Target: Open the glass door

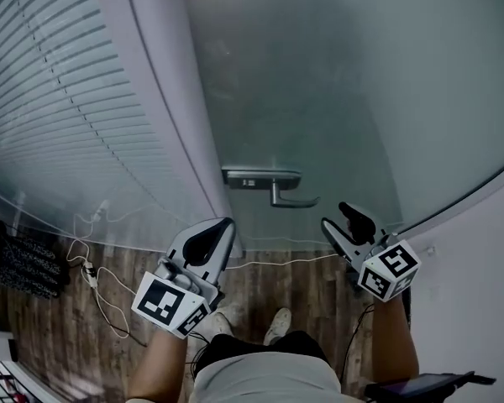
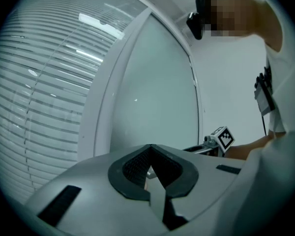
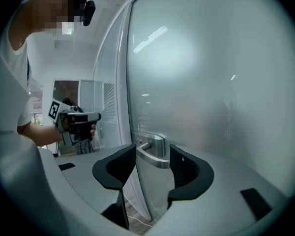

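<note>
The frosted glass door (image 1: pixel 336 82) stands in front of me, with a metal lever handle (image 1: pixel 277 188) on its left edge. My right gripper (image 1: pixel 341 217) is open, low and to the right of the handle, not touching it. In the right gripper view the handle (image 3: pixel 154 149) shows between the spread fingers (image 3: pixel 119 167) but farther off, with no pad on it. My left gripper (image 1: pixel 228 224) is shut and empty, below and left of the handle, near the door frame (image 1: pixel 172 107). Its tips (image 2: pixel 150 150) meet in the left gripper view.
A glass panel with horizontal blinds (image 1: pixel 59 99) fills the left. White cables (image 1: pixel 101 284) lie on the wooden floor (image 1: pixel 294 284) below it. A white wall (image 1: pixel 479 275) closes the right side. My own feet (image 1: pixel 273 326) stand just before the door.
</note>
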